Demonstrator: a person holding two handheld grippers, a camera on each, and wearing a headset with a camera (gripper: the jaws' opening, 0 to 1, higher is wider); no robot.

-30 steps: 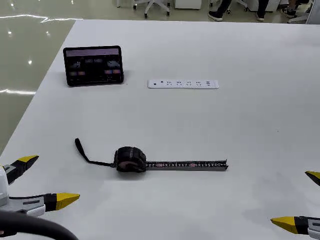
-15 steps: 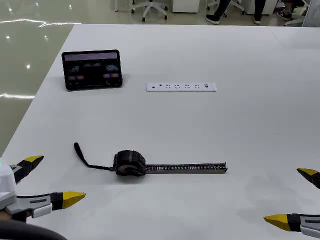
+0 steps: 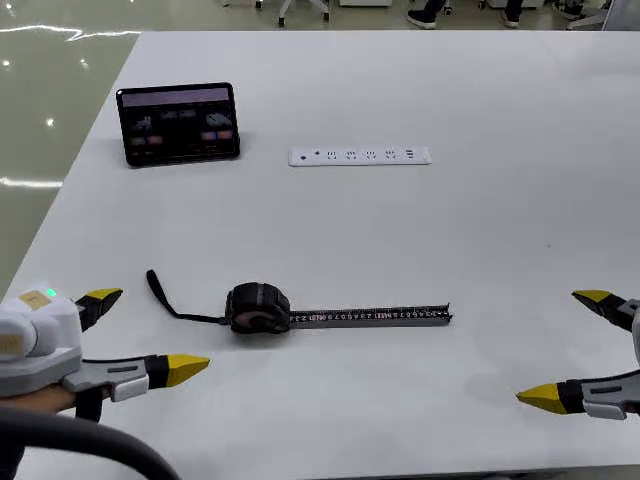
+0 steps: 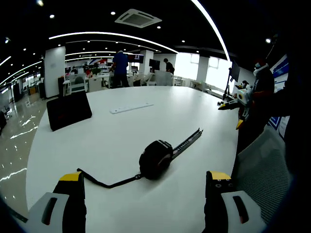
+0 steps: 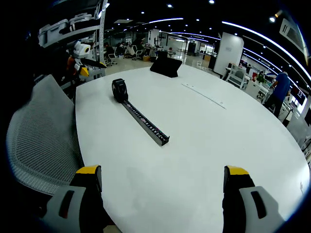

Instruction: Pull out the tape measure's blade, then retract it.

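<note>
**Blade out on table, both claws empty**

White table carried the tape measure at 7 o'clock in the head view, well apart from both claws. Black rounded case; marked blade already out flat toward 3 o'clock; strap trailing to 9 o'clock. Case likely dense and rigid, best pinched across its flanks. Blade likely thin and springy with sharp edges, best taken near the end hook. Claws: left gripper at 8 o'clock, right gripper at 4 o'clock, both spread wide, holding nothing.
</note>
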